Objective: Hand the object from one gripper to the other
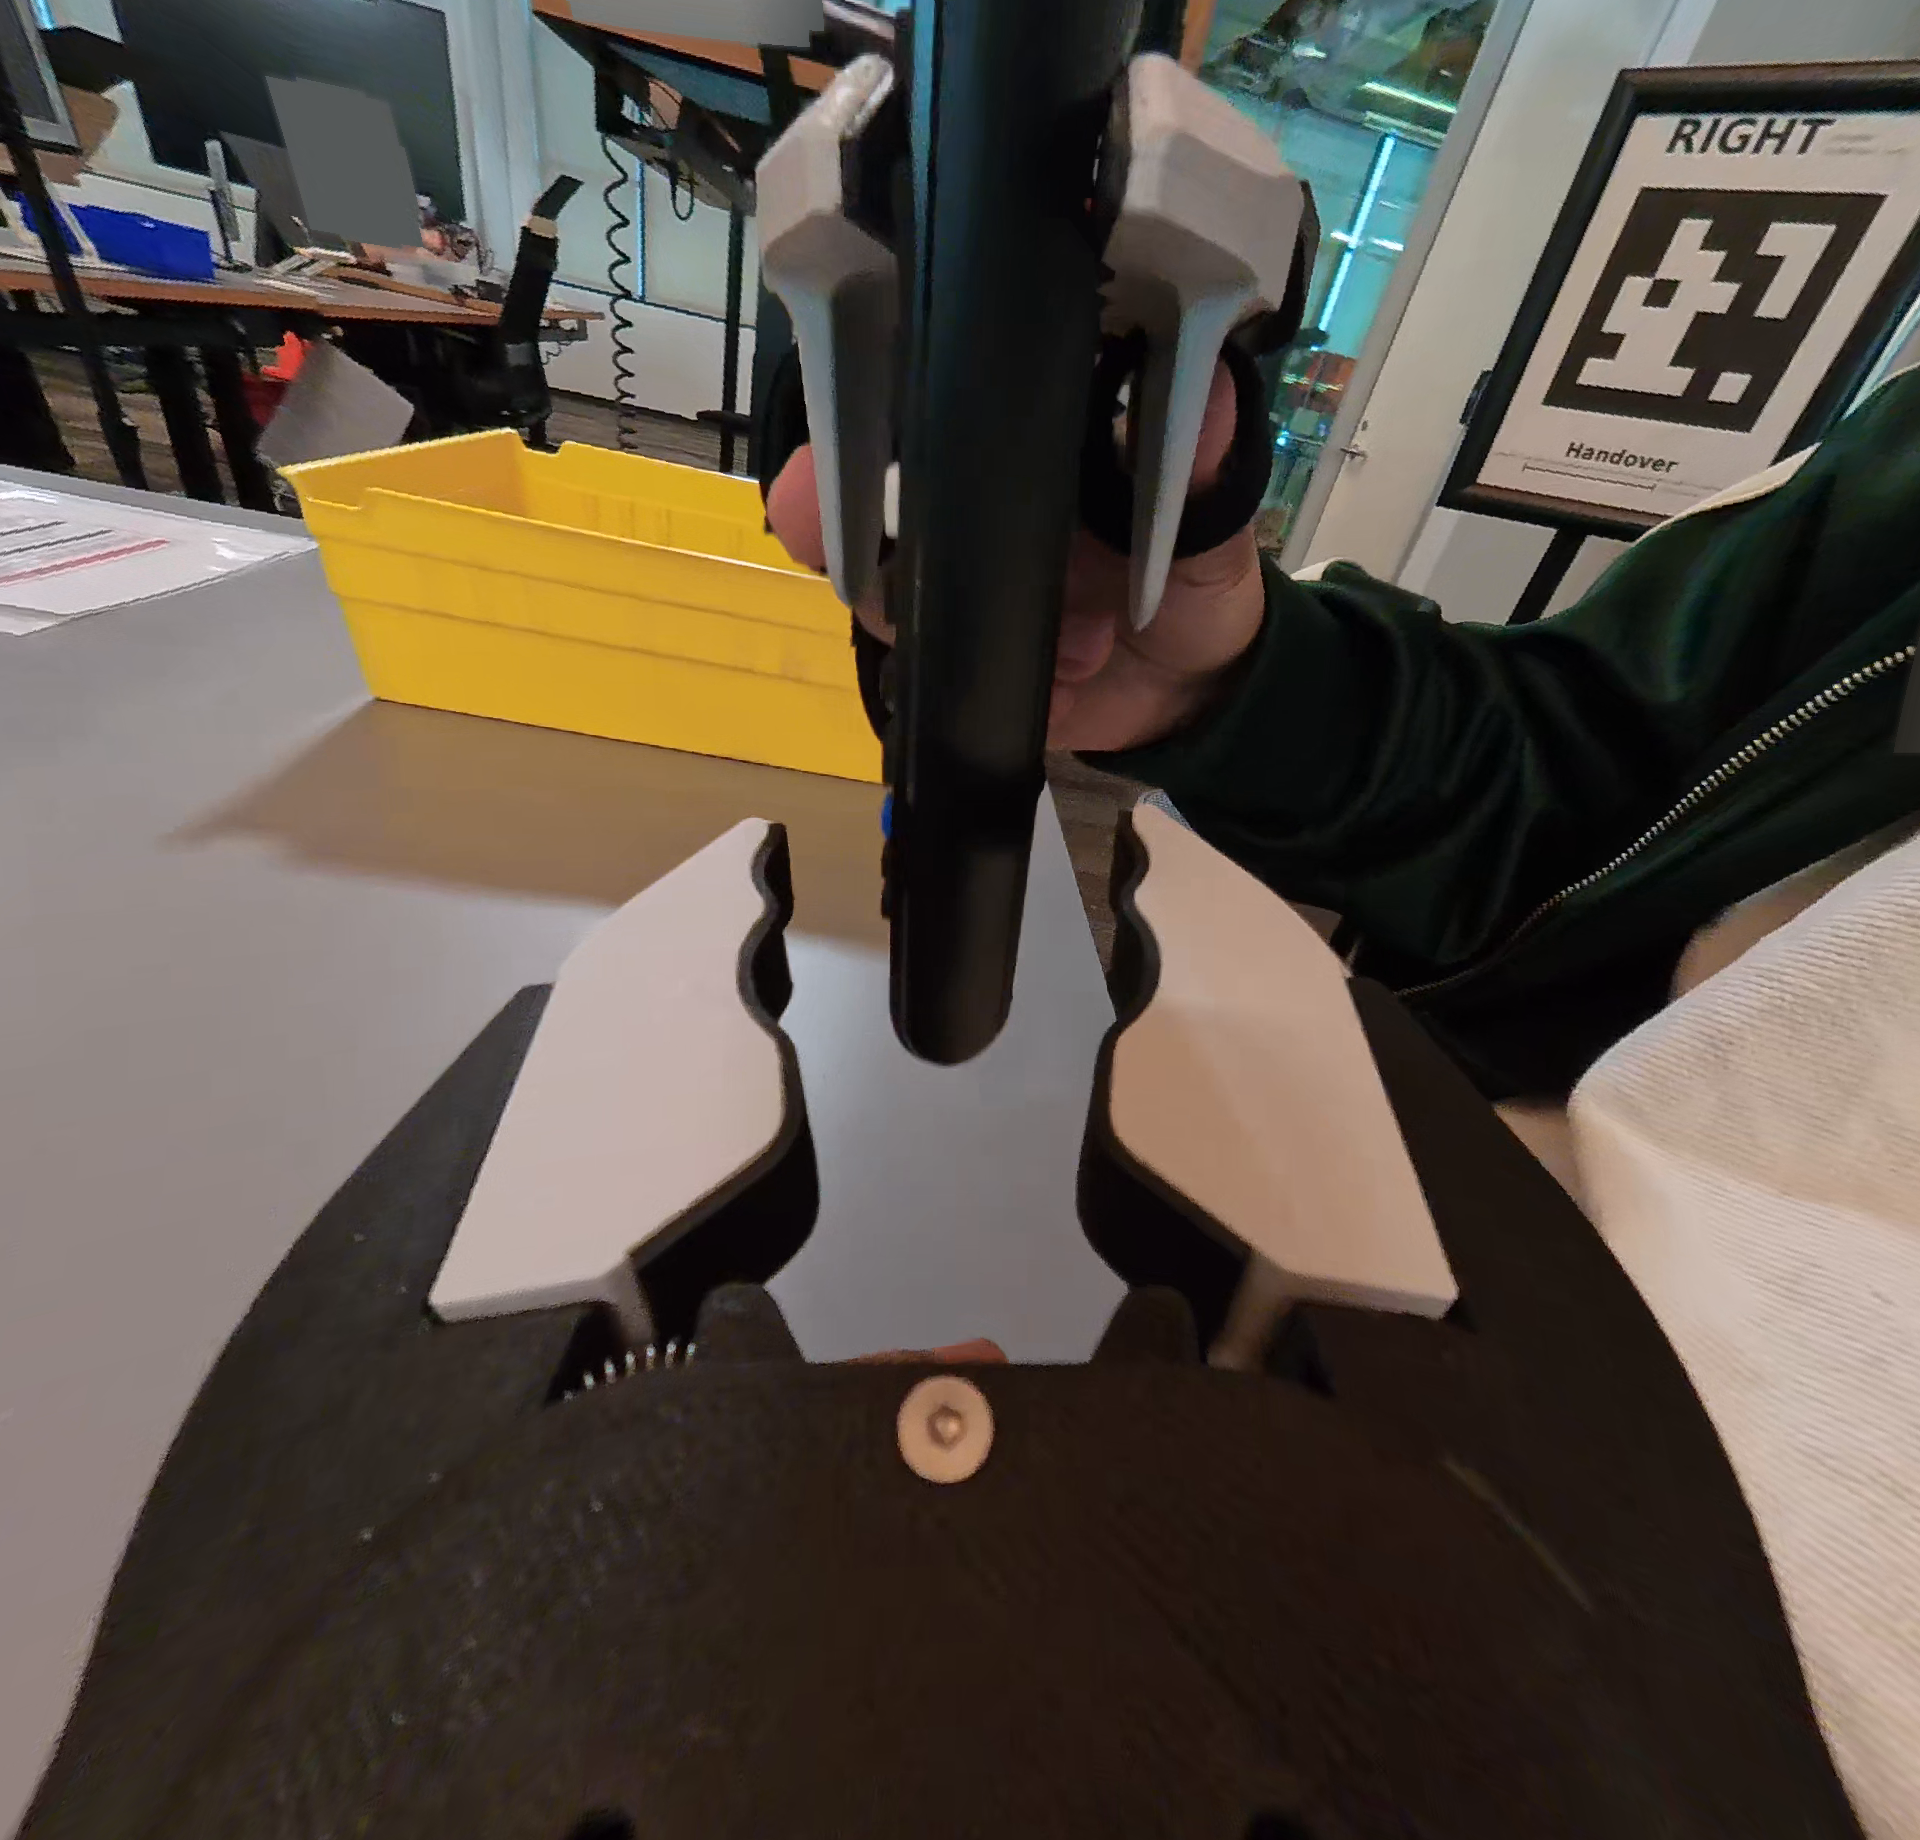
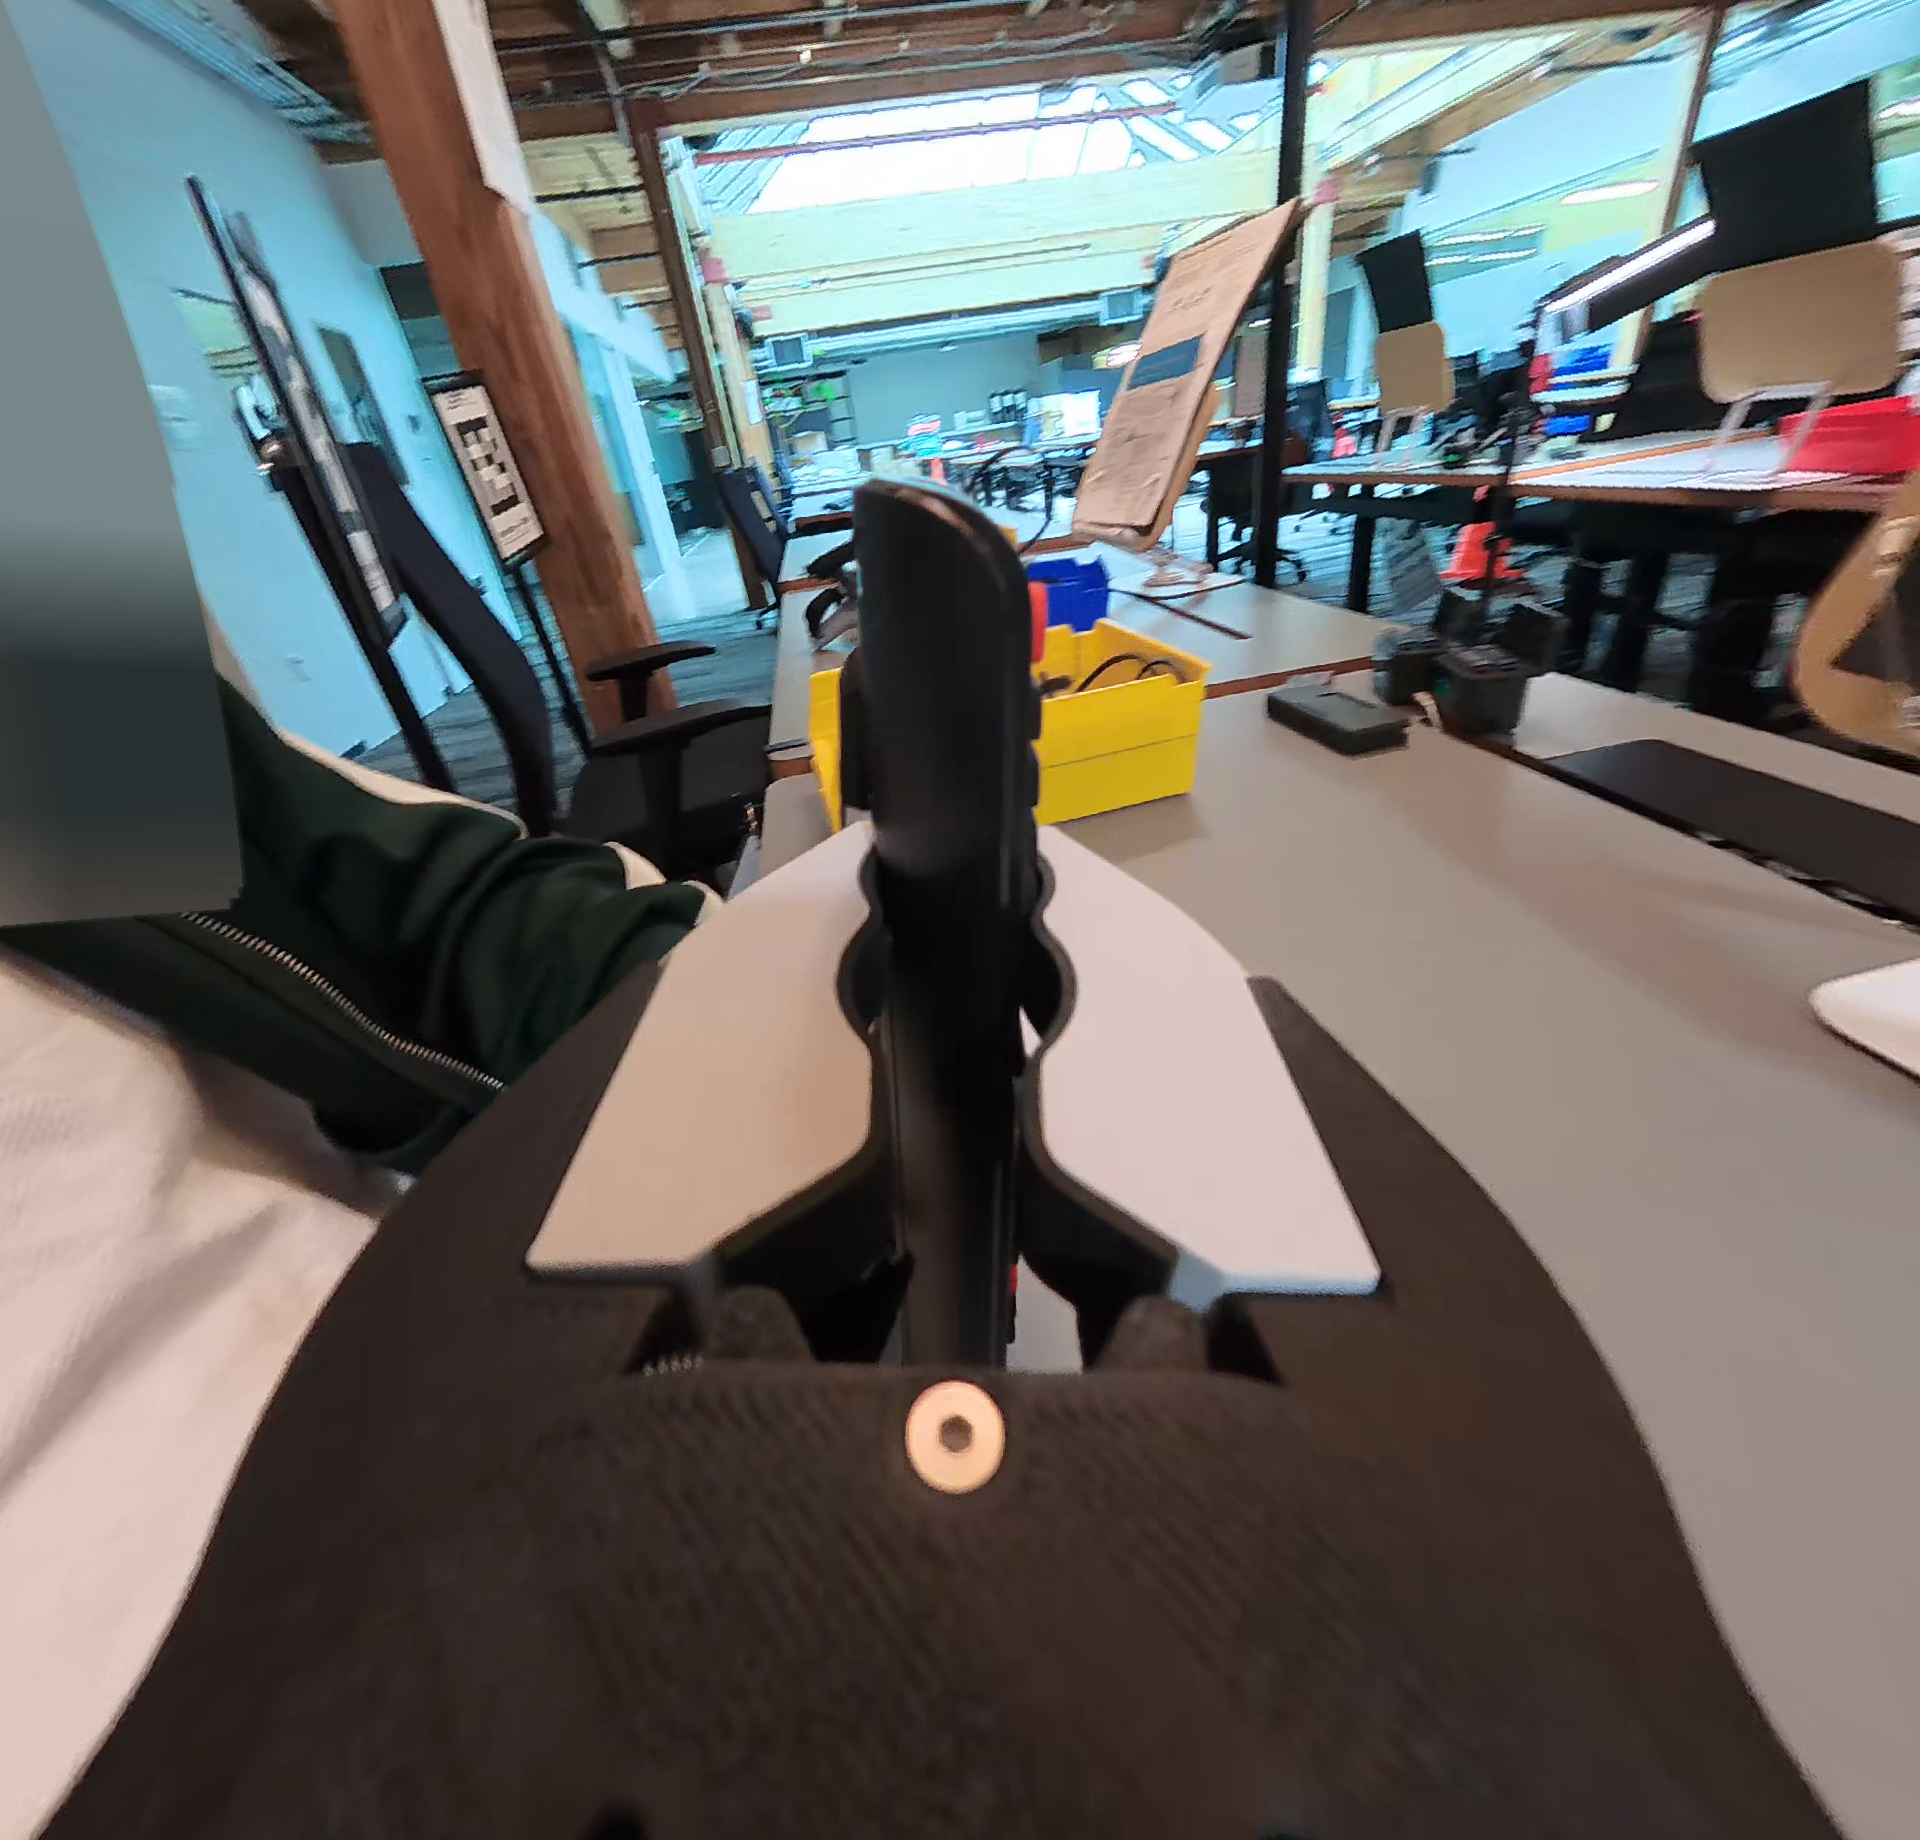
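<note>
While our right claw (image 2: pixel 951 917) clamps the black remote (image 2: pixel 940 751), we hold the left claw (image 1: pixel 948 881) spread apart, remote tip between its fingers untouched, above the bench (image 1: pixel 260 855), yellow bin (image 1: pixel 582 595) behind.

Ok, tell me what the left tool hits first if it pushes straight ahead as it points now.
Most likely the black remote, held by the right tool. Its lower end already hangs between the open left tool's fingers. Depth is hard to judge, but contact looks near.
</note>
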Motion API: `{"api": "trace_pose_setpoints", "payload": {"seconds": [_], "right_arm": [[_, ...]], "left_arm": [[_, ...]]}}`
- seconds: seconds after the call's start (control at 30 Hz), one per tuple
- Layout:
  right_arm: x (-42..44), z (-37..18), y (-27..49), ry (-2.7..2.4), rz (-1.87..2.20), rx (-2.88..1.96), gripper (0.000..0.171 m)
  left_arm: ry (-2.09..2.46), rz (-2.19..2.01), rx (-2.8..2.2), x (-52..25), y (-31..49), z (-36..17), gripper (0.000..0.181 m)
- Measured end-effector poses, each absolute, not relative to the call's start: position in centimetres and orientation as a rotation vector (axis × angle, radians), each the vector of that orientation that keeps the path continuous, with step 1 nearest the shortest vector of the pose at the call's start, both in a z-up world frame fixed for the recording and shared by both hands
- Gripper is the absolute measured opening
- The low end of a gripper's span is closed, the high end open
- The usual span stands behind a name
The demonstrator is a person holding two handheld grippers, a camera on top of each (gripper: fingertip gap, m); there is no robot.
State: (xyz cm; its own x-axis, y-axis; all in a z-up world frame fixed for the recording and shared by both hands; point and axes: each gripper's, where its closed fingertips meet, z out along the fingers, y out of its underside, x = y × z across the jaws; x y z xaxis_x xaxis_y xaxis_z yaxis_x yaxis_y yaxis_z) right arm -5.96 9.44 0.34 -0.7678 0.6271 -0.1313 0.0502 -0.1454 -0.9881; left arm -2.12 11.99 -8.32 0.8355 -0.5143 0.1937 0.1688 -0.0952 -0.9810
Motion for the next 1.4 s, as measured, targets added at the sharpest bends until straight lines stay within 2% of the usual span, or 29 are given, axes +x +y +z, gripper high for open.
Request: {"api": "trace_pose_setpoints", "payload": {"seconds": [0.43, 0.63, 0.8, 0.87, 1.4], "right_arm": [[-5.6, -0.5, 7.6, -1.795, 1.971, -0.734, 0.023], [-5.3, -0.2, 7.4, -1.81, 2.018, -0.745, 0.024], [-5.8, -0.5, 7.5, -1.826, 1.966, -0.762, 0.055], [-6.1, -0.8, 8.0, -1.832, 1.916, -0.769, 0.062], [-7.6, -0.9, 15.7, -1.58, 1.906, -0.926, 0.064]], "left_arm": [[0.349, -0.634, -1.552, -1.1, 11.4, -8.1, 0.026], [0.367, -0.606, -1.555, -1.0, 11.3, -8.0, 0.025], [0.355, -0.58, -1.541, -1.4, 11.3, -7.6, 0.025], [0.345, -0.571, -1.542, -1.8, 11.3, -7.5, 0.024], [0.295, -0.506, -1.577, -5.0, 11.0, -7.8, 0.025]]}}
